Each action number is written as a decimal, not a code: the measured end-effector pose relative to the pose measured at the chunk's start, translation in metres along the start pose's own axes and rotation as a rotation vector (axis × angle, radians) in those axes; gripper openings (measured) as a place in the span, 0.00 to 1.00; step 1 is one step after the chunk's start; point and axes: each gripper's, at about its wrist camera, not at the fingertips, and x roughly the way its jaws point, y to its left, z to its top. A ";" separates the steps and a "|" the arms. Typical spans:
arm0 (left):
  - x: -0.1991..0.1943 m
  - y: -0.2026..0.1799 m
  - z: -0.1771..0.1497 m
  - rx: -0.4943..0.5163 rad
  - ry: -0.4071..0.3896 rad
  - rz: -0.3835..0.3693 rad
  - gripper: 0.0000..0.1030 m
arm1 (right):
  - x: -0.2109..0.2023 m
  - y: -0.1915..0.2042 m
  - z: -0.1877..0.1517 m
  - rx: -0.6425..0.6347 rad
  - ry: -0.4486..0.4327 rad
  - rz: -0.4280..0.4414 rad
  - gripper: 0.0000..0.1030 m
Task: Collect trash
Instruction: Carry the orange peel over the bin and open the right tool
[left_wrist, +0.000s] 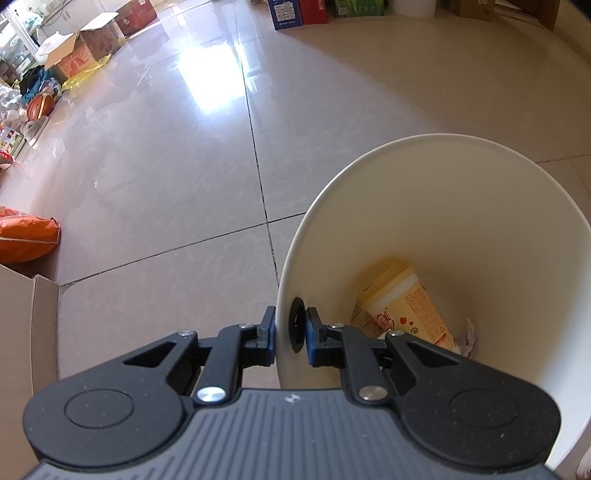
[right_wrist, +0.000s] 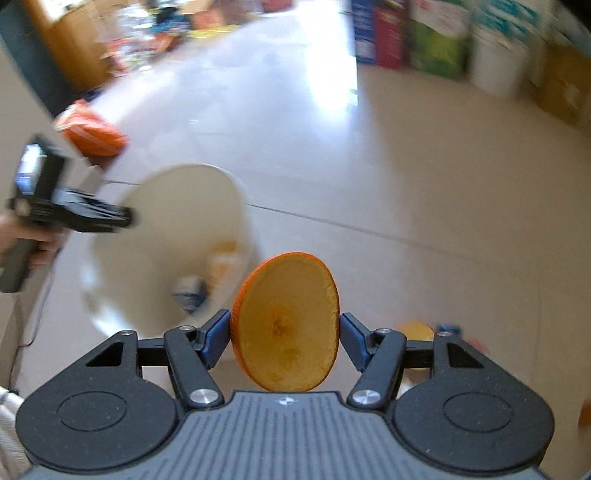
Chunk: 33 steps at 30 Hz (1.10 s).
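- The bin (left_wrist: 424, 206) is clamped at its rim by the left hand-held gripper (left_wrist: 290, 332), one jaw outside the wall and one inside.
- An orange peel (right_wrist: 286, 321) is pinched between the jaws of the right hand-held gripper (right_wrist: 284, 334), with the bin mouth at ten o'clock from it.
- The step in hand is judged to be carrying; next, the peel must be brought over the opening and released.
- A cup (left_wrist: 406, 306) already lies inside the bin.
- The floor (left_wrist: 166, 166) between is bare; boxes (left_wrist: 88, 40) are kept to the far edges.
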 end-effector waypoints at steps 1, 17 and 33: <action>0.000 -0.001 0.000 0.004 0.000 0.004 0.13 | -0.001 0.011 0.007 -0.017 -0.004 0.012 0.67; 0.002 0.001 0.003 -0.005 0.004 -0.005 0.13 | 0.032 0.091 0.058 -0.096 -0.012 0.097 0.80; 0.002 0.001 0.001 -0.008 0.004 -0.005 0.13 | 0.018 0.041 0.028 -0.008 -0.031 0.031 0.92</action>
